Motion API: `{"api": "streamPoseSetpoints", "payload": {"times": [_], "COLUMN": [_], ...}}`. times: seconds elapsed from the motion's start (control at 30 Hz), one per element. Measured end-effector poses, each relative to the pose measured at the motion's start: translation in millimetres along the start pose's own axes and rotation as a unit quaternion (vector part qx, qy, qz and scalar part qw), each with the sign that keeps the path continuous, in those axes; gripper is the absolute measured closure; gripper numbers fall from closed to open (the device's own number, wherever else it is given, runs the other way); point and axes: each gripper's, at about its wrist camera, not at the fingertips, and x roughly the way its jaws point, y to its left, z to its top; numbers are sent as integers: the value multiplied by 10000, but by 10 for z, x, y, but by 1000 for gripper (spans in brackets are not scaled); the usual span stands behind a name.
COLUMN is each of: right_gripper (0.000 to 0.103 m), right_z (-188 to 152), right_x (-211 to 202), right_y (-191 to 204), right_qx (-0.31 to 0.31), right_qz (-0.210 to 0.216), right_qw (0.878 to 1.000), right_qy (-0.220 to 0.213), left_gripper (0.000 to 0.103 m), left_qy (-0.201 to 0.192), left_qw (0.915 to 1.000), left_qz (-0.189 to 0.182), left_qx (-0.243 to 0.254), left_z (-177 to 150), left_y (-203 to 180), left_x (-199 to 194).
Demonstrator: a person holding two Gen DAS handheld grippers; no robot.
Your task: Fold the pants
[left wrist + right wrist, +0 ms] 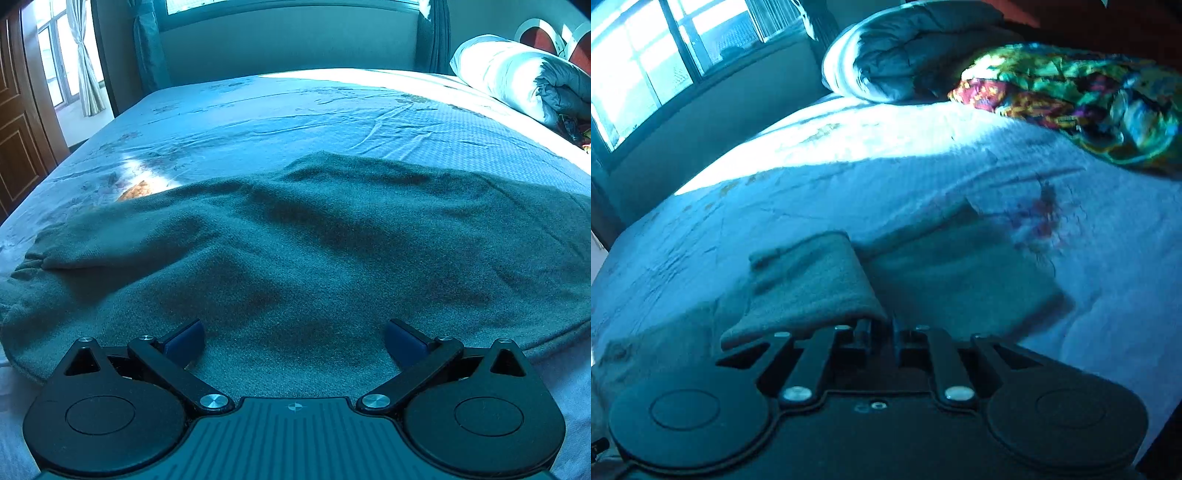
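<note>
Below the left gripper, jaws spread wide, the pants lie flat on the bed, untouched by either pad. Ahead of the right gripper, jaws nearly closed, a lifted fold of pants is pinched between the fingertips.

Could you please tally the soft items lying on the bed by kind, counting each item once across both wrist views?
Grey pants: 1
Rolled white-and-grey duvet: 1
Multicoloured patterned cloth: 1
Total: 3
</note>
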Motion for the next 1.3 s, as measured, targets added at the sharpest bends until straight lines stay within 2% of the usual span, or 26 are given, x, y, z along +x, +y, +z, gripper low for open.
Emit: {"api": "streamPoseSetpoints", "payload": {"times": [0.03,0.07,0.17,0.2,0.3,0.33,0.4,0.43,0.5,0.53,0.57,0.67,0.73,0.8,0.87,0.9,1.0,1.07,1.23,1.3], "right_gripper": [85,81,79,76,65,57,56,55,58,69,100,101,102,102,102,102,102,102,102,103], "right_z": [-57,-96,-156,-196,-352,-428,-533,-568,-578,-536,-479,-151,57,223,318,340,317,209,94,100], "right_x": [-42,-101,-176,-168,-117,-104,-112,-109,-83,-65,-54,-83,-188,-374,-524,-534,-296,-154,-54,73], "right_y": [33,97,380,481,806,918,1056,1119,1178,1177,1160,842,531,160,-169,-288,-746,-935,-956,-976], "right_qx": [-243,-595,-1838,-2276,-3677,-4103,-4632,-4829,-4941,-4856,-4684,-3318,-2249,-1047,-164,92,887,1293,1290,1283], "right_qz": [-55,-186,-394,-456,-700,-780,-743,-686,-594,-545,-519,-411,-259,254,561,511,312,369,340,301], "right_qw": [9996,9977,9806,9706,9234,9037,8760,8647,8590,8650,8756,9378,9688,9882,9910,9917,9934,9903,9904,9910], "right_qy": [-164,-275,-560,-638,-850,-945,-1121,-1202,-1202,-1139,-1057,-935,-1010,-1092,-1201,-1179,-659,-353,-366,-238], "left_gripper": [0,0,0,0,0,0,0,0,0,0,0,0,0,0,0,0,0,0,0,0], "left_qy": [13,29,53,60,71,77,86,89,93,77,69,74,79,64,42,35,64,78,116,83], "left_qw": [10000,10000,10000,10000,10000,10000,10000,10000,9999,9999,9999,9999,10000,10000,9999,9999,9999,9999,9996,9994], "left_qz": [-4,-9,-22,-13,17,23,32,35,41,55,67,62,45,44,68,68,44,42,-16,-72], "left_qx": [23,35,47,41,27,20,22,23,31,44,46,59,40,55,92,99,109,144,270,338], "left_z": [2,3,14,16,21,23,24,26,30,33,31,20,15,18,15,17,20,29,47,45], "left_y": [2,9,16,12,-3,-2,-3,-2,-3,-4,-3,1,13,19,25,33,38,34,52,57], "left_x": [-3,-5,3,9,13,14,14,13,10,6,2,-6,-7,-21,-31,-30,-18,-24,-56,-88]}}
